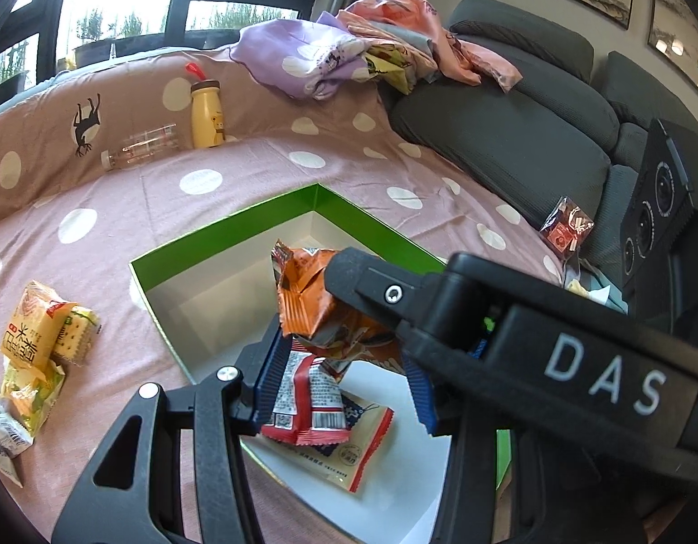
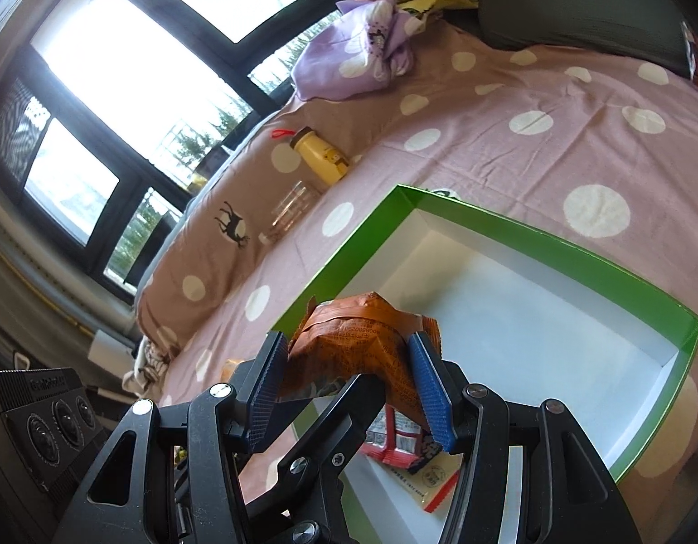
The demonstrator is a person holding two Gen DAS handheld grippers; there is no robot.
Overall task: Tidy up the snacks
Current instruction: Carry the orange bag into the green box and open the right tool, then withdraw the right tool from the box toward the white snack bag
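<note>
A green box with a white inside lies on the spotted pink bedsheet. My right gripper is shut on an orange snack packet and holds it over the box's near corner; the packet also shows in the left wrist view. My left gripper is open just above the box. A red snack packet lies between its fingers on a red-edged white packet in the box. Both packets show in the right wrist view.
Several yellow snack packets lie on the sheet left of the box. A yellow bottle and a clear bottle sit at the back. A red packet leans on the grey sofa cushion. Clothes are piled behind.
</note>
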